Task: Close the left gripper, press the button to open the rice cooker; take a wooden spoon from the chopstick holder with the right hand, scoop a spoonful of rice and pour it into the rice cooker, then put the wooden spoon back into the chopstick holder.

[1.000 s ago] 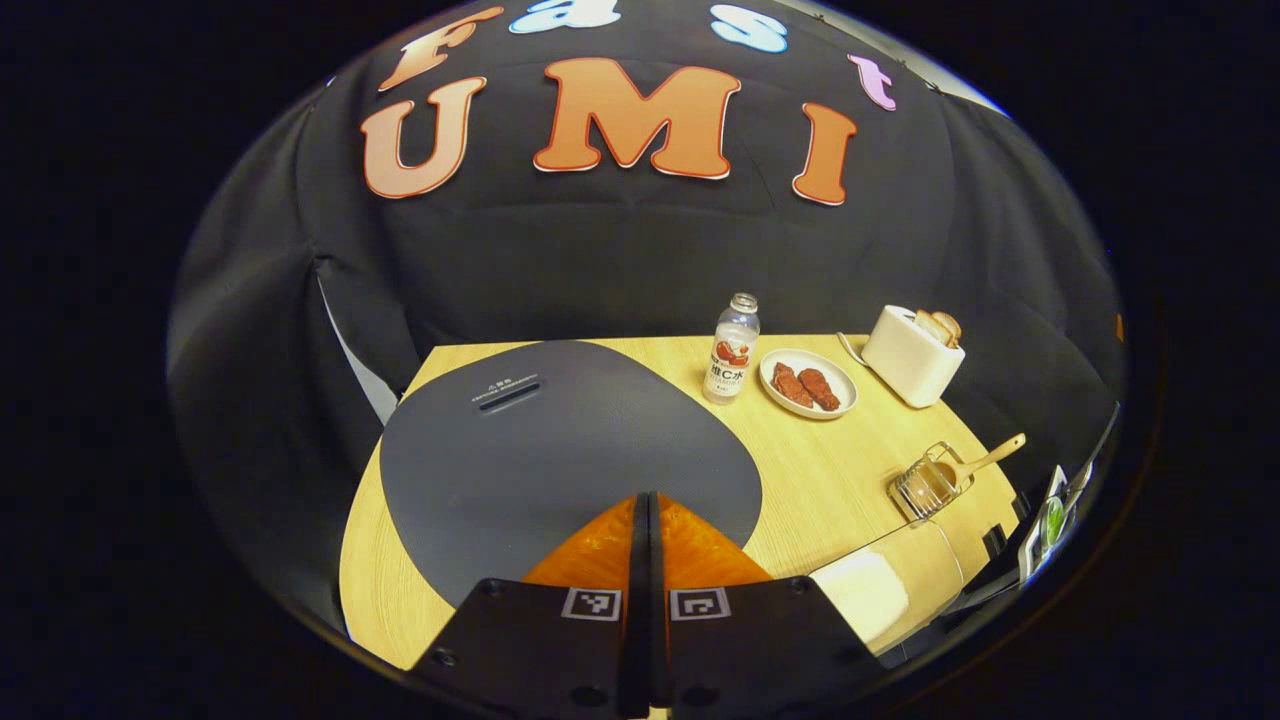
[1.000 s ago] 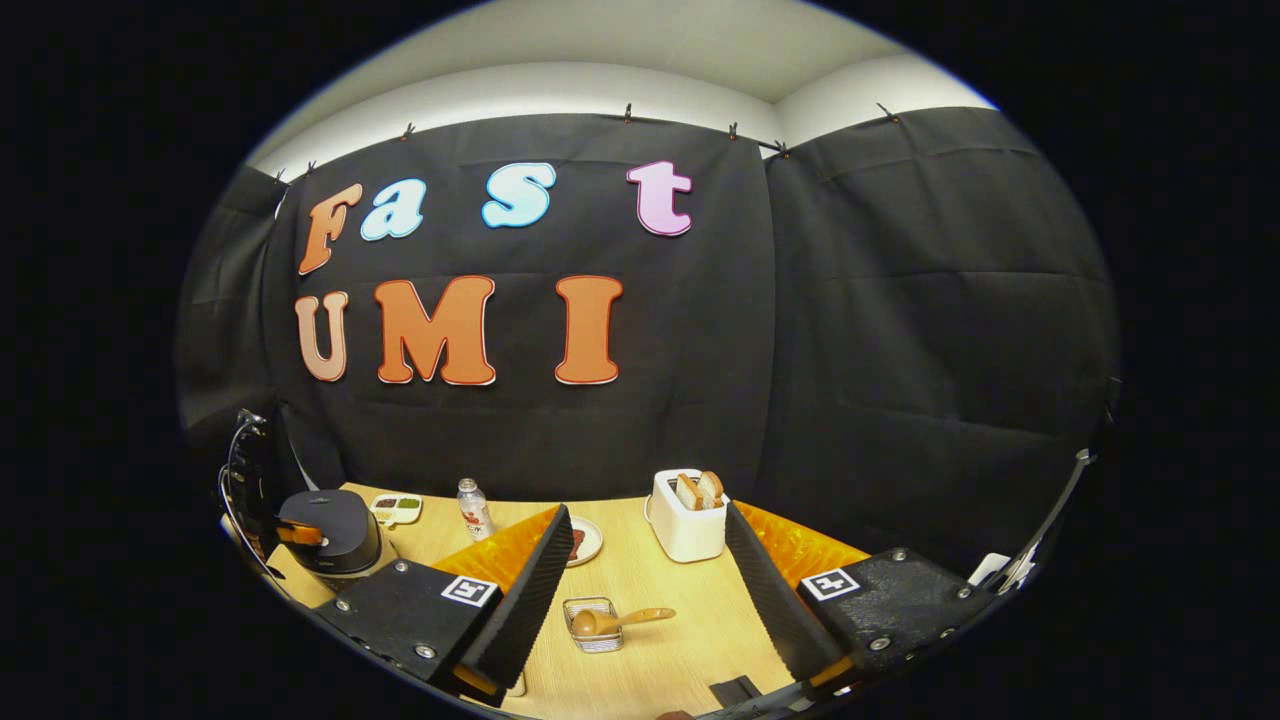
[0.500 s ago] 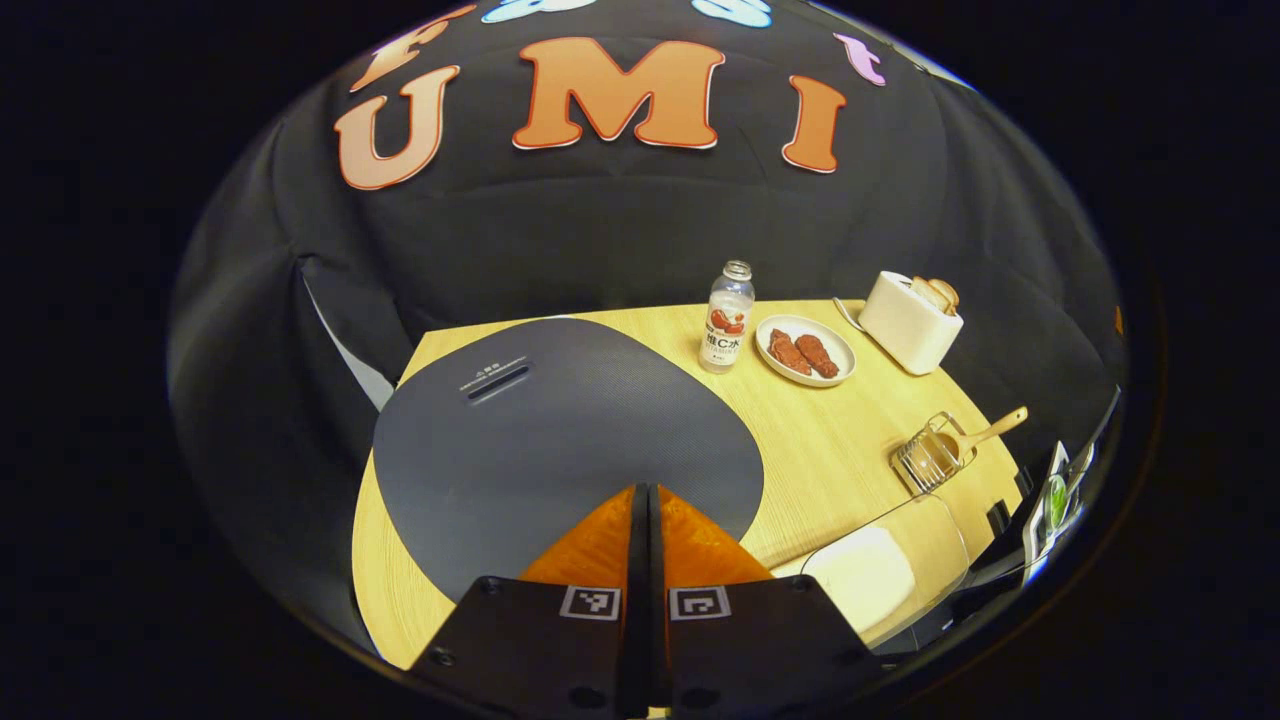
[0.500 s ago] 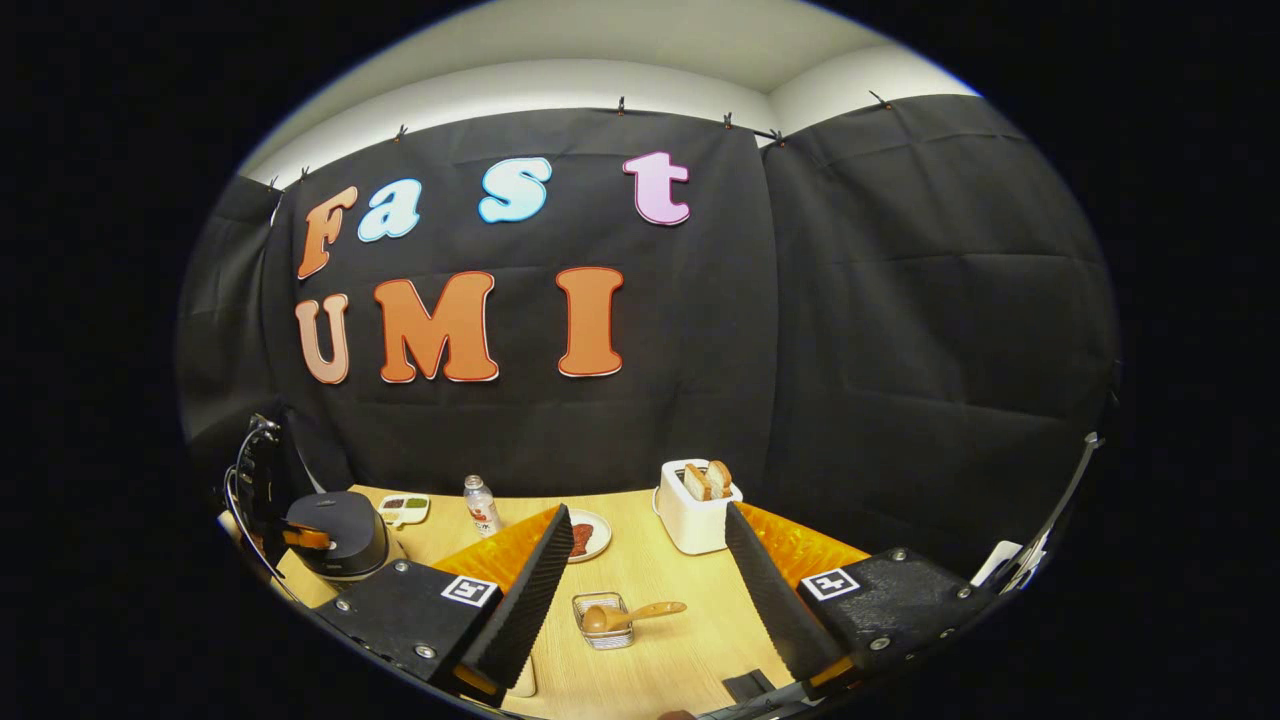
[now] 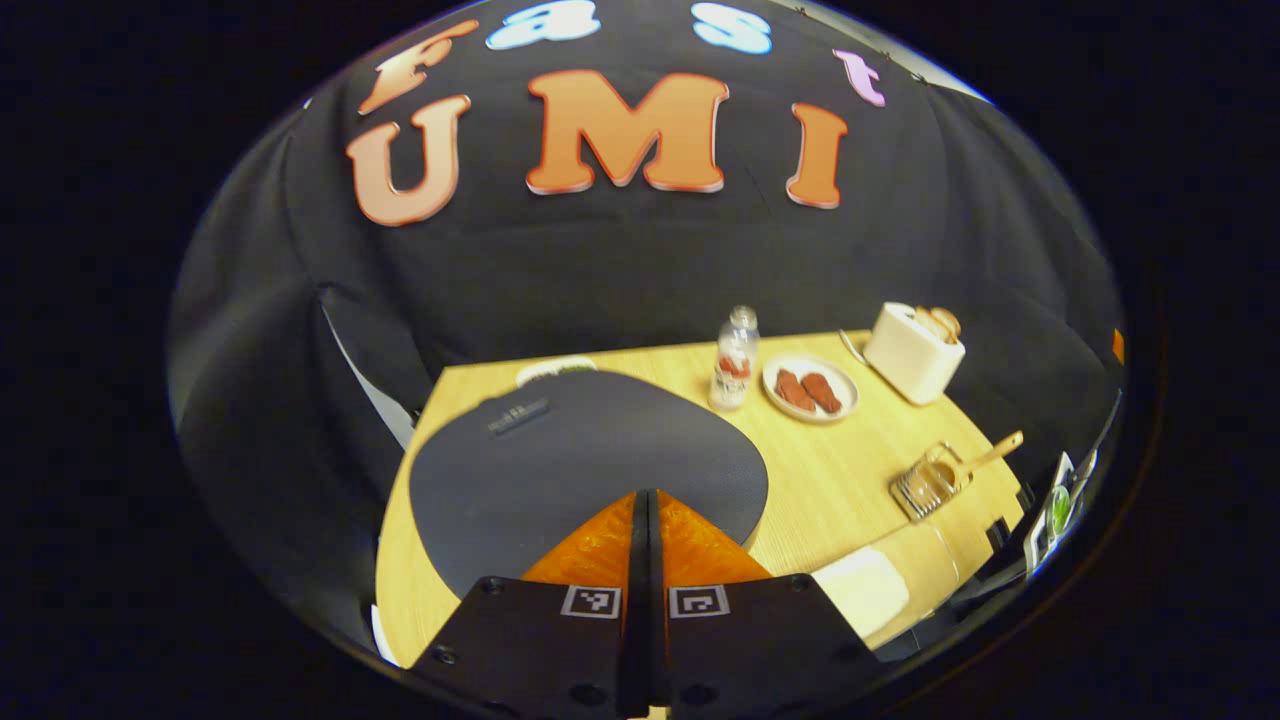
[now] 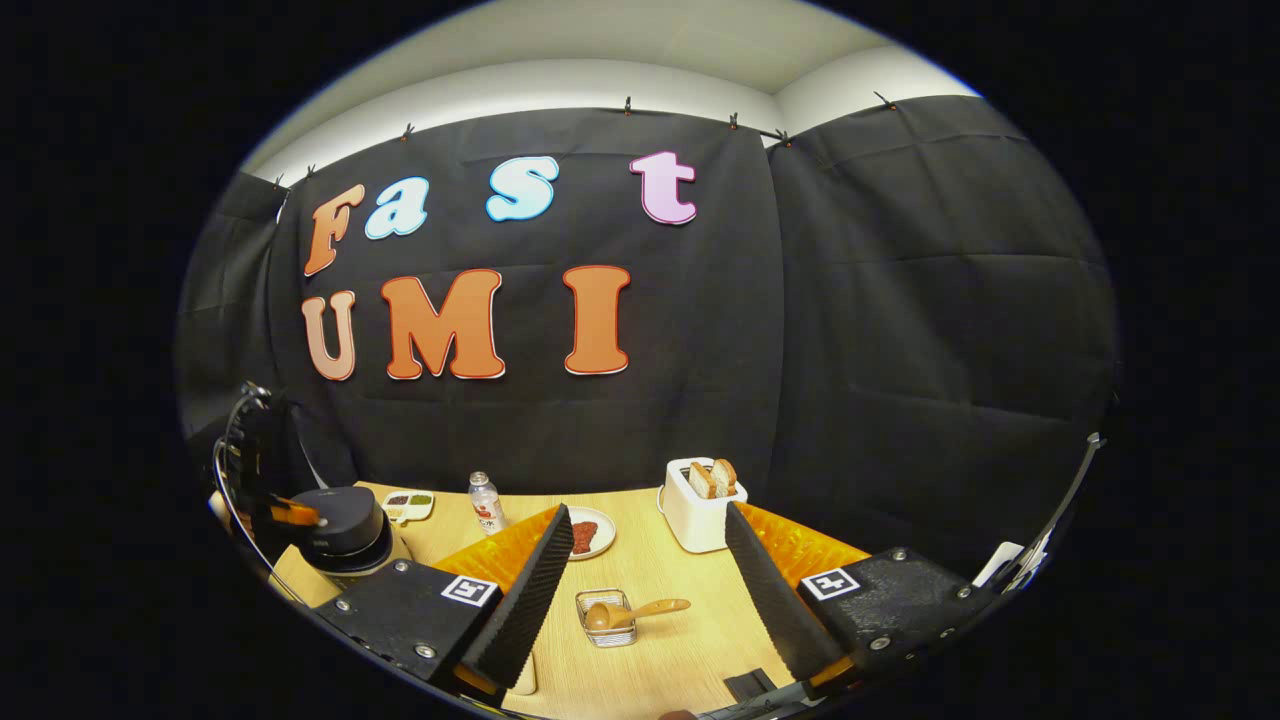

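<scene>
Rice cooker [image 5: 590, 470] is sitting at the left end of the table [image 5: 830, 480], and its dark lid is looking as though it is starting to tilt up at the front; whether the latch is fully free I cannot tell. Left gripper [image 5: 642, 515] is hovering right over the near edge of that lid, its two fingers pressed flat together with no gap. In the right gripper view the same cooker [image 6: 345, 525] is standing with that closed gripper [image 6: 296, 515] at its front.

Right of the cooker, well apart from it, the wire chopstick holder [image 5: 925, 482] is standing with the wooden spoon [image 5: 975, 462] leaning out of it, handle pointing away from the cooker. Right gripper [image 6: 645, 580] is hanging above the holder with its fingers spread wide, gripping nothing, and the spoon [image 6: 630, 612] is lying between them farther ahead.

Risks from here, as I judge them: if the closed fingers are lingering over the lid's edge, the lid may be blocked from swinging up or may knock the gripper. If the press is sliding off the button, the lid may be staying latched. On the other side, the holder looks light, so a skewed grab at the slanted spoon handle could be tipping or dragging it. Bottle [image 5: 733, 360], plate [image 5: 810, 388] and toaster [image 5: 913, 350] beyond the cooker are sitting clear.
</scene>
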Demonstrator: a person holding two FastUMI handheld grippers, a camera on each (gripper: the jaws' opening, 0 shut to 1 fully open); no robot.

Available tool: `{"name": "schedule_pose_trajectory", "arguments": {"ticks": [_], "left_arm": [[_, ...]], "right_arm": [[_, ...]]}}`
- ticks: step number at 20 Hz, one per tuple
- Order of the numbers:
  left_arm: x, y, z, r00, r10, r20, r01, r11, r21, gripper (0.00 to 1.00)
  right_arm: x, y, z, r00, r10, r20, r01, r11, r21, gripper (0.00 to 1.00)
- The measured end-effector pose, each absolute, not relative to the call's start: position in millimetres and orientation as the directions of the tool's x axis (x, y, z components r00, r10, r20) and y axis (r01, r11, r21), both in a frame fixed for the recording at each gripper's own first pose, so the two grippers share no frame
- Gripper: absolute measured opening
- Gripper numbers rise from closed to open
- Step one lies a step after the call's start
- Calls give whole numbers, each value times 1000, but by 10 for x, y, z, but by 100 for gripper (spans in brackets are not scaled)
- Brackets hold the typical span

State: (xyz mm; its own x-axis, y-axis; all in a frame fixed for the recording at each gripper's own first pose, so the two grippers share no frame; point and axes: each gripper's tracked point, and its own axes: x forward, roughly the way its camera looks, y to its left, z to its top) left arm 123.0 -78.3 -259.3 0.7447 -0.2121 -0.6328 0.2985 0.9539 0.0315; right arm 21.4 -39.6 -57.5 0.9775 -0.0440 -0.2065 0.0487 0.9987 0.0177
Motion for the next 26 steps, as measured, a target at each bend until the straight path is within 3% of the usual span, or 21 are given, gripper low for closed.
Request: {"name": "schedule_pose_trajectory", "arguments": {"ticks": [3,4,6,9,10,11,12,14,15,18,21,22,23,24,25,26], "left_arm": [[1377,-709,-1724,867,-182,-463,237,969,64,4],[1316,-727,-1505,884,-186,-429,230,972,52,0],[1235,-688,-1251,909,-185,-374,218,975,47,4],[1097,-664,-967,930,-181,-320,201,979,31,7],[1053,-631,-899,938,-170,-300,186,982,24,0],[1029,-589,-832,947,-155,-281,167,986,20,0],[986,-526,-765,954,-135,-266,145,989,20,4],[897,-413,-665,966,-99,-240,110,993,34,1],[850,-375,-624,969,-90,-229,101,994,35,7],[762,-191,-431,983,-38,-179,45,998,36,4],[613,-120,-265,989,-22,-149,27,999,36,3],[559,-99,-222,990,-19,-139,24,999,35,10],[527,-62,-154,992,-9,-128,14,999,40,7],[483,9,-97,993,13,-114,-7,999,54,8],[456,80,-54,995,35,-98,-28,997,73,9],[433,102,18,996,44,-80,-38,996,86,9]], "right_arm": [[232,-367,-546,981,-35,-192,41,999,23,95],[235,-360,-548,982,-34,-187,39,999,27,95],[242,-343,-551,983,-28,-184,35,999,35,95],[242,-313,-562,984,-20,-178,29,998,48,95],[258,-316,-572,985,-18,-174,27,998,52,95],[266,-318,-570,986,-16,-167,26,998,58,95],[272,-330,-583,987,-15,-159,26,998,65,95],[321,-382,-635,989,-24,-146,35,996,78,95],[347,-406,-667,990,-29,-136,42,995,87,95],[463,-477,-833,992,-39,-119,55,990,132,95],[580,-545,-1129,990,-44,-137,68,982,177,95],[617,-563,-1254,988,-42,-149,70,980,188,95],[654,-571,-1373,986,-45,-164,76,978,192,95],[682,-599,-1527,982,-47,-184,85,976,201,100],[712,-602,-1668,978,-45,-203,88,974,210,95],[734,-607,-1819,975,-45,-220,95,971,221,100]]}}
